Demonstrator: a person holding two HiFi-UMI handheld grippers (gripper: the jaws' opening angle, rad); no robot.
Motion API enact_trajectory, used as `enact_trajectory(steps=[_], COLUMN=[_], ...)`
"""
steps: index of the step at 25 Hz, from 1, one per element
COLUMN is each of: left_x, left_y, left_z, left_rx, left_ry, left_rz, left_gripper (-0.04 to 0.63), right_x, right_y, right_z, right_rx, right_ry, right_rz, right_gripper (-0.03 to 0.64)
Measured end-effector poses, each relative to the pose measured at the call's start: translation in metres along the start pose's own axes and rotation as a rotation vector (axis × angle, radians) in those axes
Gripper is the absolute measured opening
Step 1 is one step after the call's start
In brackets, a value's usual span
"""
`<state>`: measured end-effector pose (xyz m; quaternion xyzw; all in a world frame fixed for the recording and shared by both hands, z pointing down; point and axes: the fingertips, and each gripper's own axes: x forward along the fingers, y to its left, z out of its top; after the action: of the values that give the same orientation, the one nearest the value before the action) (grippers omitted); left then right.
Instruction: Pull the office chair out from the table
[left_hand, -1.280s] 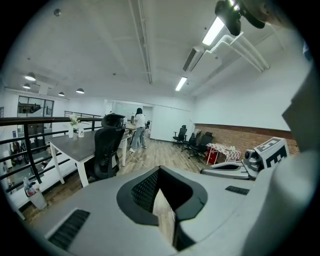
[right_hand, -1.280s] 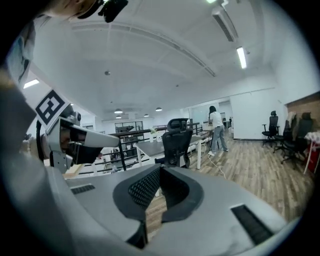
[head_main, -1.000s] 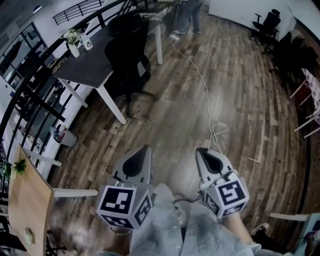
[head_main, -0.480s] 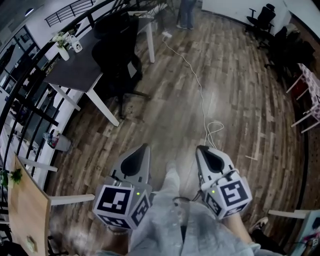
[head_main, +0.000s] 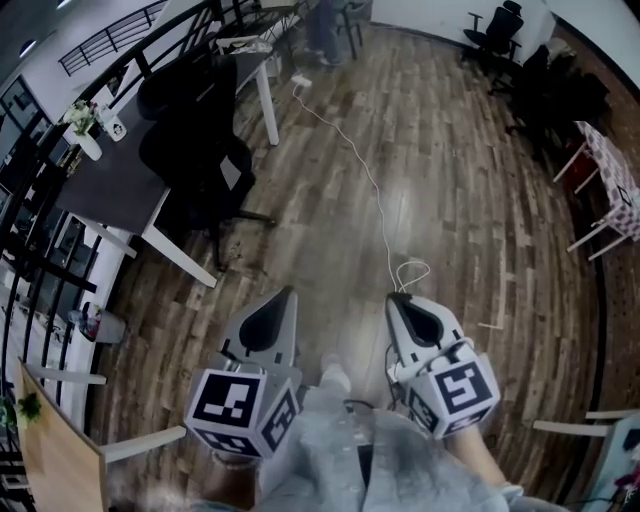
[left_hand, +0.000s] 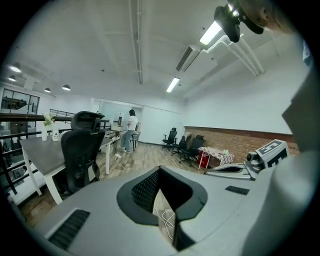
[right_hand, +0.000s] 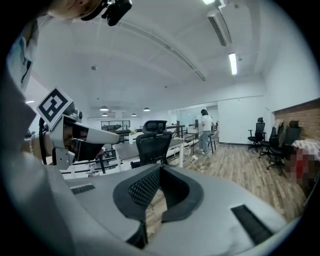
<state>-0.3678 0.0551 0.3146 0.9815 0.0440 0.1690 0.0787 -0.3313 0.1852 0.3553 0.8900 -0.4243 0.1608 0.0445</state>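
Observation:
The black office chair (head_main: 195, 150) stands pushed in at the dark-topped table (head_main: 105, 185) with white legs, far ahead on the left. The left gripper view shows the chair (left_hand: 82, 150) by the table (left_hand: 37, 150). It stands straight ahead in the right gripper view, the chair (right_hand: 154, 142) seen from its back. My left gripper (head_main: 286, 296) and right gripper (head_main: 400, 300) are held side by side over the wood floor, well short of the chair. Both are shut with nothing between the jaws.
A white cable (head_main: 385, 225) runs along the floor between me and the far wall. A vase of flowers (head_main: 85, 135) stands on the table. A person (head_main: 325, 25) stands far off. Black chairs (head_main: 495, 25) line the back right. A wooden table (head_main: 55, 470) is near left.
Both grippers have been carried forward across the floor, still shut. In the head view the chair and table have slid left and come nearer.

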Motion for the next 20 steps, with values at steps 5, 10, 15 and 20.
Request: enact_trajectory(steps=[5,10,15,20], left_x=[0.052,0.093,0.127,0.14], left_y=[0.022,0.048,0.067,0.069], left_z=[0.024,0.043,0.047,0.051], left_rx=[0.002,-0.002,-0.007,-0.009], left_ry=[-0.004,-0.012,0.005,0.012], left_rz=[-0.017,-0.012,-0.02,-0.016], left_gripper=[0.011,0.011,0.011,0.011], right_x=[0.045,0.091,0.123,0.129], right_y=[-0.034,-0.056,-0.07,-0.086], right_z=[0.02,0.04,0.052,0.05], right_rx=[0.003,-0.012,-0.032,-0.01], right_ry=[0.011,-0.006,-0.008,0.012], right_rz=[-0.019,-0.015,-0.013,-0.039], right_gripper=[0.003,0.003,0.003,0.003])
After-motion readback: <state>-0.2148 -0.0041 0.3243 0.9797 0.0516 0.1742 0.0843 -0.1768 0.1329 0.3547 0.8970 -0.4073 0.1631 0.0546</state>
